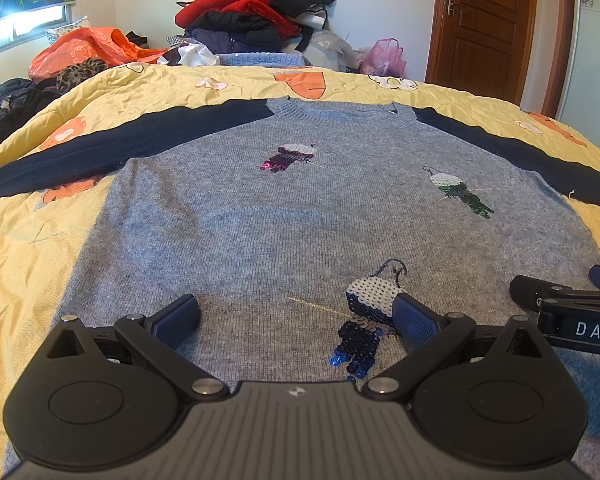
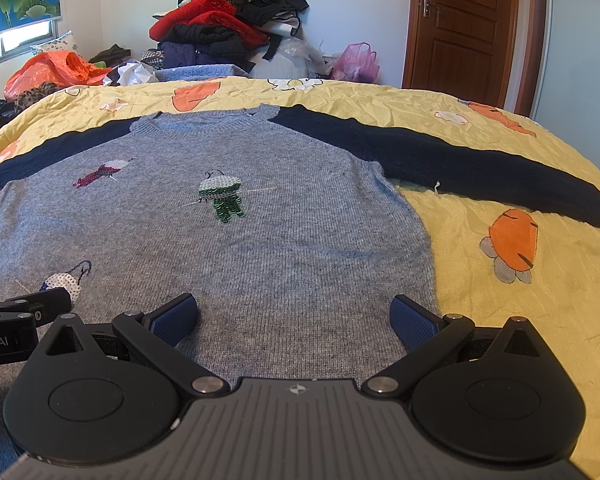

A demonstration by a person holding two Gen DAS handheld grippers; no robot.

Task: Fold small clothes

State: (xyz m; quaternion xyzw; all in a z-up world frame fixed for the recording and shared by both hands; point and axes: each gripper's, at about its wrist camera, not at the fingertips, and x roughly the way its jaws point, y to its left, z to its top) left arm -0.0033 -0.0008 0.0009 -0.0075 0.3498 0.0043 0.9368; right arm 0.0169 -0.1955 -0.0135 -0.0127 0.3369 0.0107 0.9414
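You are hovering both spread grippers, left gripper [image 1: 296,322] and right gripper [image 2: 294,320], over the sweater [image 1: 300,220]; sequins [image 1: 364,320] are probably risking snagging.

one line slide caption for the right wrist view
Open right gripper poised over the hem of a grey sweater with navy sleeves, spread flat on a yellow quilt.

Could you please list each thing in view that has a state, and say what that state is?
Grey sweater: spread flat, front up, unfolded.
Navy sleeves: stretched out to both sides.
Left tongs: open, low over the hem, gripping nothing.
Right tongs: open, low over the hem, gripping nothing.
Wooden door: closed.
Clothes pile: heaped, unfolded.
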